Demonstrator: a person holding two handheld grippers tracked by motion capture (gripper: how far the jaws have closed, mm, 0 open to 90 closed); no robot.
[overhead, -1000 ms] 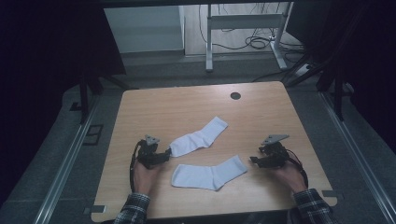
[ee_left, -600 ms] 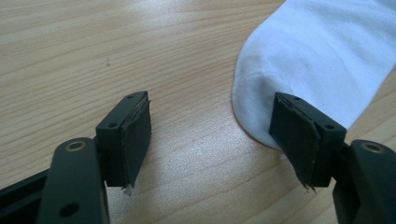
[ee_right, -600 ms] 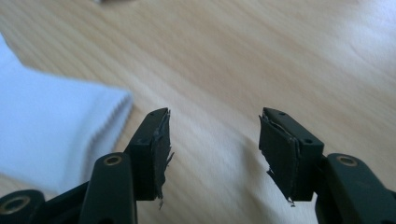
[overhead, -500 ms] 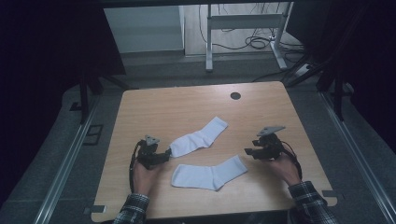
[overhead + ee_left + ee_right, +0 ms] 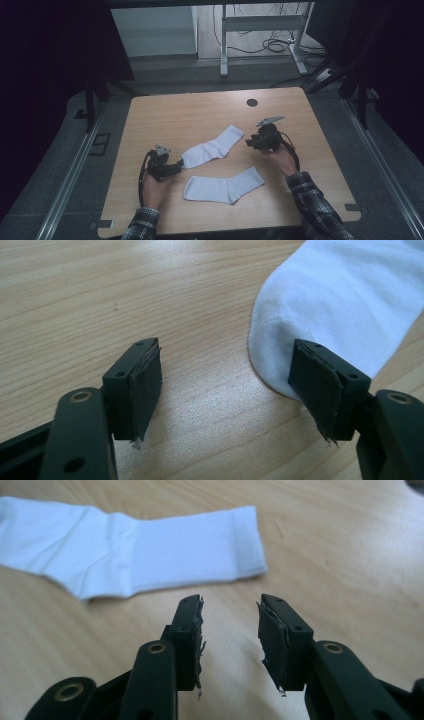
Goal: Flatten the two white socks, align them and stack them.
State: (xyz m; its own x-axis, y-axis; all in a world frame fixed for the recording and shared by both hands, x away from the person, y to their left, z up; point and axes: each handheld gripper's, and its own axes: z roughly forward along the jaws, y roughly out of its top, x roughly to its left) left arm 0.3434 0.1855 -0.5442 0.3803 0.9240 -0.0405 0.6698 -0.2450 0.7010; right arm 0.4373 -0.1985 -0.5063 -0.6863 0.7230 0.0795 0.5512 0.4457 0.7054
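Note:
Two white socks lie on the wooden table (image 5: pixel 165 115). The far sock (image 5: pixel 215 146) runs diagonally, toe at lower left, cuff at upper right. The near sock (image 5: pixel 225 186) lies flat toward the front edge. My left gripper (image 5: pixel 179 165) rests at the far sock's toe, open; in the left gripper view (image 5: pixel 225 360) the toe (image 5: pixel 340 295) reaches the right jaw but nothing is pinched. My right gripper (image 5: pixel 248 141) hovers just short of that sock's cuff (image 5: pixel 150 550). Its jaws (image 5: pixel 231 605) have just been closing and stand narrowly open with nothing between them.
A dark round cable hole (image 5: pixel 252 102) sits near the table's far edge. Beyond the table are a metal frame leg (image 5: pixel 225 45) and floor cables (image 5: pixel 272 45). Bare wood spreads left of and behind the socks.
My right hand has moved away from me and toward the centre, from beside the near sock's cuff to the far sock's cuff. The left hand has stayed put.

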